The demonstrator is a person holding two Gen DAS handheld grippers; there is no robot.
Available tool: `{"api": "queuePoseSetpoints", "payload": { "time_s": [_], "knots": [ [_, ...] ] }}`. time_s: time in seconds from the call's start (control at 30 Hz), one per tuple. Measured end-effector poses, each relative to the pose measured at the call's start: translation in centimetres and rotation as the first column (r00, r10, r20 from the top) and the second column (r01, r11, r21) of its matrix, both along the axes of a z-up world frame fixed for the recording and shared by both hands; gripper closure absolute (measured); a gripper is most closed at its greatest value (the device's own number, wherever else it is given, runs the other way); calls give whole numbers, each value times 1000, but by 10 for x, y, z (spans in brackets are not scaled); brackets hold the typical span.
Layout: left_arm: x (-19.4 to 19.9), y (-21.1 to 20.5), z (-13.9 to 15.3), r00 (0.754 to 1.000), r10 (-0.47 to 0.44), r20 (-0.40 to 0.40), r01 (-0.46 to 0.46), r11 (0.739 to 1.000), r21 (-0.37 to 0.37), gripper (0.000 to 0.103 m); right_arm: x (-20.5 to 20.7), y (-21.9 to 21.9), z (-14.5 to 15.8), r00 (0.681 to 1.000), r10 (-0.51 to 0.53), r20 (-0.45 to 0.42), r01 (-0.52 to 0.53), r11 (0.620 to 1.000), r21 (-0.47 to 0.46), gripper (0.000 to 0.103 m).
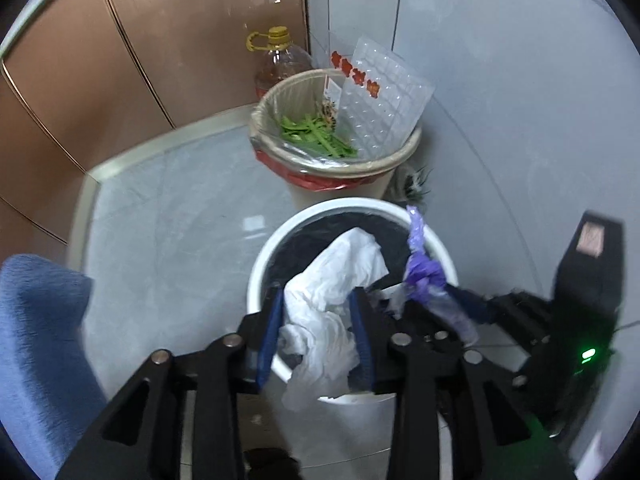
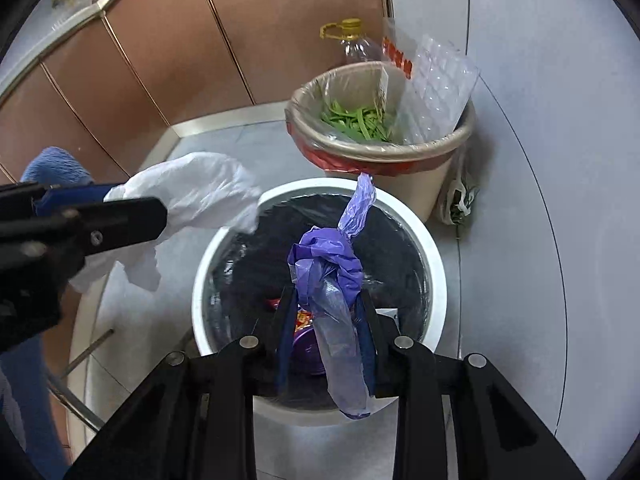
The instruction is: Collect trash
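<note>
left gripper [image 1: 316, 332], right gripper [image 2: 326, 320], jaws down, part-open

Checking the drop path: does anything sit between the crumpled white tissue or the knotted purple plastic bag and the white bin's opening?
Nothing visible. The crumpled white tissue and knotted purple plastic bag hang over the black-lined round white bin, whose mouth is uncovered; only trash lies at its bottom.

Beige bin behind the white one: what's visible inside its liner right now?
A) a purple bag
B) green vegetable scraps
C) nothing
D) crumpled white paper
B: green vegetable scraps lie in the beige bin, beside a clear plastic tray leaning on its rim.
</note>
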State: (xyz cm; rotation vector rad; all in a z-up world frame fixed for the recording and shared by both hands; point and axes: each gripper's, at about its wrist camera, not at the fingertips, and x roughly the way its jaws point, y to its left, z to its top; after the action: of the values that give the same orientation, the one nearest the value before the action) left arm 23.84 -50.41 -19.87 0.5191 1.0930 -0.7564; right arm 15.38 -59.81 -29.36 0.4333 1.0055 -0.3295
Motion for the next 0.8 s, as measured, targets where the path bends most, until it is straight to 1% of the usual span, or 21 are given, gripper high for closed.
{"api": "queuePoseSetpoints", "payload": {
  "time_s": [0.03,0.07,0.13,0.2,0.27,0.33,0.43,0.53,0.6,0.63,0.7,0.73,0.8],
  "knots": [
    [3,0,1,1000,9,-17,-9,1000,-17,62,2,-3,-2,1000,-4,-8,4,1000,-2,73],
    [5,-1,2,1000,13,-28,-14,999,-31,60,3,-5,-3,1000,-8,-13,8,1000,-2,72],
    [6,0,7,999,18,-28,-20,998,-52,52,4,-9,-6,1000,-11,-18,11,1000,-2,66],
    [5,1,12,1000,12,-22,-14,998,-64,48,4,-9,-4,1000,-15,-24,15,1000,-8,63],
    [2,4,19,1000,10,-12,-11,997,-74,48,3,-9,-2,1000,-19,-22,19,1000,-5,61],
    [-1,9,30,1000,11,1,-11,996,-93,48,1,-8,2,1000,-22,-14,22,1000,-5,56],
    [-8,24,51,999,25,31,-20,990,-140,48,-3,-1,11,1000,-28,-3,28,999,-14,56],
    [-22,46,74,996,41,77,-27,984,-177,48,-10,8,29,999,-37,34,37,999,-24,55],
    [-33,63,89,992,55,112,-32,980,-196,48,-20,23,51,997,-37,74,40,998,-43,52],
    [-39,73,96,989,68,130,-41,979,-202,47,-24,30,61,995,-37,92,42,998,-56,50],
    [-50,97,110,984,98,150,-64,973,-221,46,-31,43,78,992,-37,120,45,997,-69,48],
    [-53,106,115,981,112,159,-74,972,-225,46,-38,55,92,989,-30,144,42,996,-80,48],
    [-65,130,130,970,150,194,-102,965,-240,46,-46,72,109,985,-10,170,28,994,-104,46]
  ]
}}
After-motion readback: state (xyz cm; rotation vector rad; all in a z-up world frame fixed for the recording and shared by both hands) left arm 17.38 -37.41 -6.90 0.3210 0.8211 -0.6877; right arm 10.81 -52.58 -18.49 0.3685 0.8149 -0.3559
